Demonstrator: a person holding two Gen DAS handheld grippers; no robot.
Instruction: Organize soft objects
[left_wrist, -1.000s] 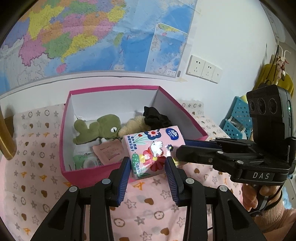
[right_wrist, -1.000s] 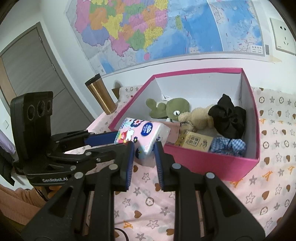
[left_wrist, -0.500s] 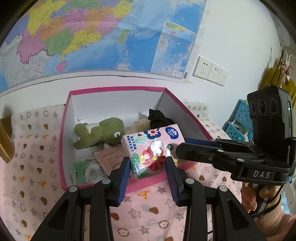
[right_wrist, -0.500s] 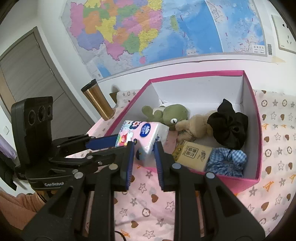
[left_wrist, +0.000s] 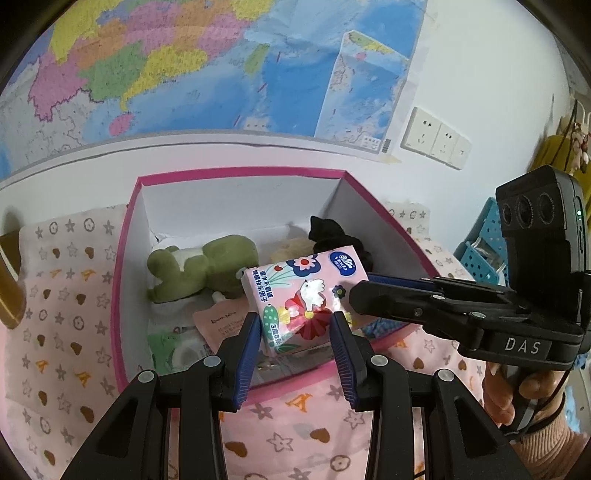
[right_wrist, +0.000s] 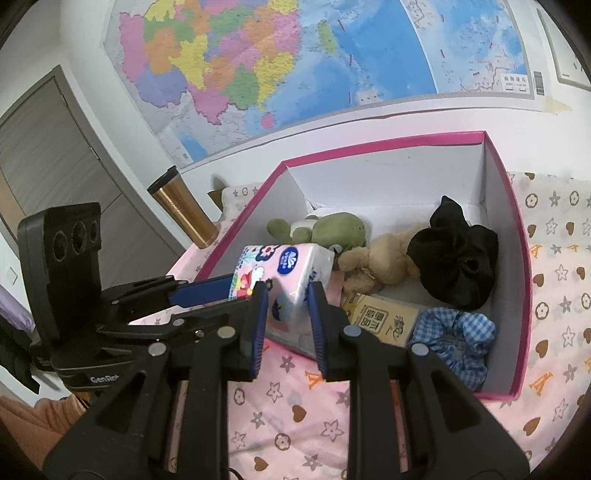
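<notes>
A pink flowered tissue pack hangs over the near edge of the pink box. Both grippers pinch it: my left gripper is shut on its near end, and my right gripper is shut on its other side. In the left wrist view the right gripper reaches in from the right. Inside the box lie a green plush frog, a tan plush bear, a black scrunchie, a blue checked scrunchie and a tan packet.
The box stands on a pink cloth with stars and hearts, against a white wall under a map. A copper tumbler stands left of the box. A blue basket sits at the right. A person's hand holds the right gripper.
Both grippers have carried the tissue pack forward, from in front of the box's near wall to over the wall. The box looks closer and its contents lie more exposed. The grips are unchanged.
</notes>
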